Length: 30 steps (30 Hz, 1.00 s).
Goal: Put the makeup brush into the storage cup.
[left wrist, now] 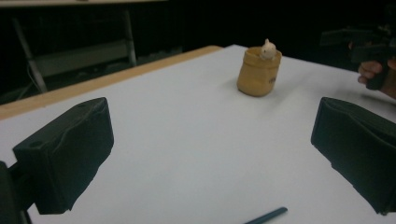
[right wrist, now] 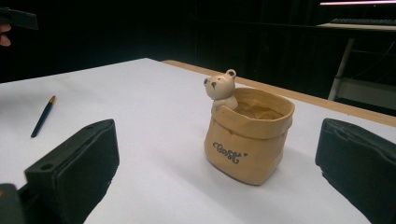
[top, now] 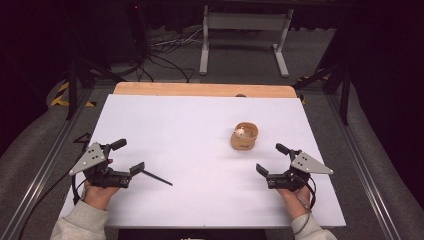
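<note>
Two grippers are held low over the white table (top: 200, 125), jaws wide apart and nothing between them. Just ahead of the left gripper (top: 125, 156) a thin pen (top: 157, 178) lies flat; it is judged light, stiff and apt to roll, best pinched mid-shaft. Ahead of the right gripper (top: 269, 161), slightly to its left, a tan pot (right wrist: 247, 135) with a small bear (right wrist: 220, 88) on its rim stands upright; likely ceramic, hard and fragile, best taken by its wall.
</note>
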Available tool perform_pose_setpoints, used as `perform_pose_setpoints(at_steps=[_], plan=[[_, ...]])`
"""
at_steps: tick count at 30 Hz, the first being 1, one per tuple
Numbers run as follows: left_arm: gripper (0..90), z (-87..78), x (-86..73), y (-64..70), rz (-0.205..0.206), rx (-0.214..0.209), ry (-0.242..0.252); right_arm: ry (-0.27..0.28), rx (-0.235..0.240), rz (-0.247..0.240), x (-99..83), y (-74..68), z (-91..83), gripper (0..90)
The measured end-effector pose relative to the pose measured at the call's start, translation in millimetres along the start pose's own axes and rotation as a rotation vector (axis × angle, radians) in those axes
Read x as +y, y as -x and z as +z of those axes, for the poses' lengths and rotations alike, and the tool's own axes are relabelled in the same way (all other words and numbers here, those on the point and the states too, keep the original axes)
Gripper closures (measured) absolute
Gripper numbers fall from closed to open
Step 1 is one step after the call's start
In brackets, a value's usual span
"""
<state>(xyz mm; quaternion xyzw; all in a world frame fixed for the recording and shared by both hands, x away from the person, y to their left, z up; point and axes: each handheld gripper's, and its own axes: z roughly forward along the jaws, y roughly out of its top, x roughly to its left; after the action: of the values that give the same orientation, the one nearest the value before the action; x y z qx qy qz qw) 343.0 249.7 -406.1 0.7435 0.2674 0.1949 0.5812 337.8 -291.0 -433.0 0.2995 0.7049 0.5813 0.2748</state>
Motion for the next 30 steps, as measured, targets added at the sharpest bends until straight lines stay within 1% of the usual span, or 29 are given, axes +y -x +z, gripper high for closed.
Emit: perform_pose_setpoints(at_steps=[2, 3, 6, 7, 9, 10, 12, 13, 14, 15, 16, 18, 19, 20, 21, 24, 26, 27, 30], plan=[[0.0, -0.7, 5.8, -2.3, 0.016, -0.015, -0.032, 0.0, -0.002, 0.006, -0.3, 0.7, -0.3, 0.1], [0.0, -0.6, 7.6, -2.8, 0.014, -0.017, -0.039, -0.006, 0.0, 0.012, -0.7, 1.0, -0.2, 0.1], [0.0, -1.2, 13.4, -4.4, 0.034, -0.021, -0.066, -0.012, 0.0, 0.016, -1.2, 1.3, 0.1, 0.1], [0.0, -0.9, 16.9, -5.3, 0.036, -0.026, -0.09, -0.012, 0.0, 0.015, -1.0, 1.2, 0.0, 0.1], [0.0, 0.1, 20.6, -6.5, 0.043, -0.036, -0.114, -0.01, 0.001, 0.014, -0.8, 1.1, -0.3, 0.1], [0.0, 0.8, 23.2, -7.1, 0.051, -0.036, -0.136, -0.012, 0.0, 0.016, -0.8, 1.1, -0.4, 0.1], [0.7, 3.1, 27.3, -8.1, 0.06, -0.053, -0.182, -0.012, 0.002, 0.018, -1.1, 1.5, -0.4, 0.1], [0.5, 3.1, 27.3, -8.1, 0.06, -0.053, -0.182, -0.012, 0.002, 0.019, -1.2, 1.7, -0.6, 0.1], [0.5, 5.3, 29.5, -8.4, 0.063, -0.068, -0.208, -0.01, 0.003, 0.022, -1.4, 1.9, -0.5, 0.1], [0.5, 6.4, 29.8, -8.4, 0.061, -0.072, -0.222, -0.011, 0.002, 0.022, -1.5, 1.9, -0.5, 0.1], [0.3, 7.9, 30.1, -8.0, 0.063, -0.072, -0.236, -0.012, 0.003, 0.024, -1.6, 1.9, -0.5, 0.1], [0.3, 11.1, 31.5, -6.8, 0.085, -0.069, -0.273, -0.015, 0.007, 0.024, -1.7, 1.9, 0.0, 0.1], [0.3, 11.1, 31.5, -6.8, 0.085, -0.069, -0.273, -0.015, 0.007, 0.024, -1.7, 1.9, 0.0, 0.1], [0.3, 12.0, 32.5, -6.5, 0.091, -0.068, -0.283, -0.015, 0.009, 0.023, -1.7, 1.7, 0.2, 0.1], [0.3, 12.9, 34.2, -6.7, 0.098, -0.07, -0.295, -0.015, 0.011, 0.023, -1.6, 1.7, 0.1, 0.1], [0.7, 16.2, 38.4, -8.2, 0.086, -0.097, -0.335, -0.016, 0.01, 0.027, -1.9, 2.0, -0.1, 0.1], [0.7, 18.3, 41.4, -7.6, 0.111, -0.091, -0.374, -0.02, 0.006, 0.032, -2.2, 2.2, -0.3, 0.1], [0.7, 19.3, 42.7, -7.9, 0.121, -0.091, -0.388, -0.022, 0.011, 0.038, -2.7, 2.3, -0.2, 0.1], [0.7, 21.6, 46.4, -9.5, 0.122, -0.097, -0.42, -0.026, 0.009, 0.033, -3.2, 2.3, 0.3, 0.1]])
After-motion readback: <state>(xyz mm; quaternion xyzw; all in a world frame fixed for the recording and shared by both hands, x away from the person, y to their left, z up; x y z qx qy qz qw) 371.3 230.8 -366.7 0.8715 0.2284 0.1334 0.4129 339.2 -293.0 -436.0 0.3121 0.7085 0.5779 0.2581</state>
